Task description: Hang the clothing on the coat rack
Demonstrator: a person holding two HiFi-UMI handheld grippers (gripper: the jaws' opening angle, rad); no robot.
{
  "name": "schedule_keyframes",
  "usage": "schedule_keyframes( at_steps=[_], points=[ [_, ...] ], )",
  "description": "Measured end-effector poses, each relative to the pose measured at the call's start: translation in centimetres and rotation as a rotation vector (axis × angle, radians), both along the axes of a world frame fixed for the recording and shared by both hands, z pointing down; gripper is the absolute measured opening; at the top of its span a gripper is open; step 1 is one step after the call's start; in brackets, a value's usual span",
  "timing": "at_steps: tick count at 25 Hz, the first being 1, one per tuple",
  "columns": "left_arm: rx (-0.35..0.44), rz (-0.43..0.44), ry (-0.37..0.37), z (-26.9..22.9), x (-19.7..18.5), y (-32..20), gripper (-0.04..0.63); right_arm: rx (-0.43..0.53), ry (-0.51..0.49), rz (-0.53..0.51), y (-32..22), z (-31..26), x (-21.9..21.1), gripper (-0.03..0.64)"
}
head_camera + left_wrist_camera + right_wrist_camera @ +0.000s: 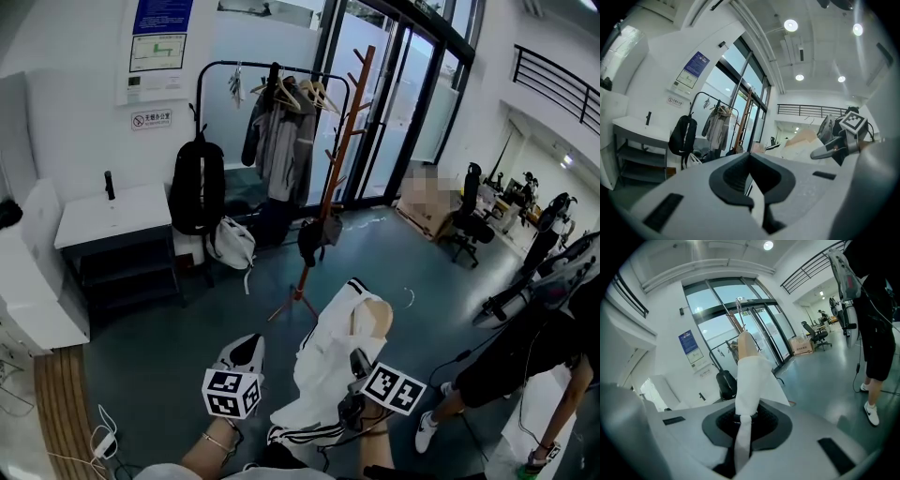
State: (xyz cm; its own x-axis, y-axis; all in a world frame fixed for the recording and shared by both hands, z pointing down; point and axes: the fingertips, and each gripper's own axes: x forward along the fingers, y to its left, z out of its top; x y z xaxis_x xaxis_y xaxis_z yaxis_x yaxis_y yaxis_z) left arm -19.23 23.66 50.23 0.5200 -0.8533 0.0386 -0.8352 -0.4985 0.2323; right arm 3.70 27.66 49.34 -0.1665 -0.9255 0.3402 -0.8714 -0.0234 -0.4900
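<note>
A white garment with black stripes hangs on a tan hanger, low in the middle of the head view. My right gripper is shut on its fabric; the right gripper view shows the white cloth pinched between the pads. My left gripper is to the left of the garment, apart from it, its jaws together with nothing between them. The wooden coat rack stands on the floor ahead, by the glass doors. It is also in the left gripper view.
A black clothes rail with jackets stands behind the coat rack. A black backpack and a white bag hang beside a white table. A person stands at the right. Further back are an office chair and boxes.
</note>
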Motion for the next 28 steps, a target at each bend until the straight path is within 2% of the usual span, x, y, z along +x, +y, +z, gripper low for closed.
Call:
schedule_keyframes(
  at_steps=[7, 11, 20, 28],
  points=[
    [0.012, -0.013, -0.018, 0.0, 0.4, -3.3, 0.008, -0.011, -0.033, 0.021, -3.3, 1.1, 1.0, 0.048],
    [0.019, -0.023, -0.027, -0.3, 1.0, -6.5, 0.008, -0.006, -0.017, 0.014, -6.2, 1.1, 2.1, 0.048],
    [0.033, -0.02, -0.045, -1.4, 4.5, -13.7, 0.008, 0.004, -0.007, 0.021, -13.3, 0.5, 5.7, 0.048],
    [0.06, -0.034, -0.072, -2.8, 7.2, -19.2, 0.009, 0.003, 0.089, -0.006, -18.7, 0.1, 8.0, 0.048]
  ],
)
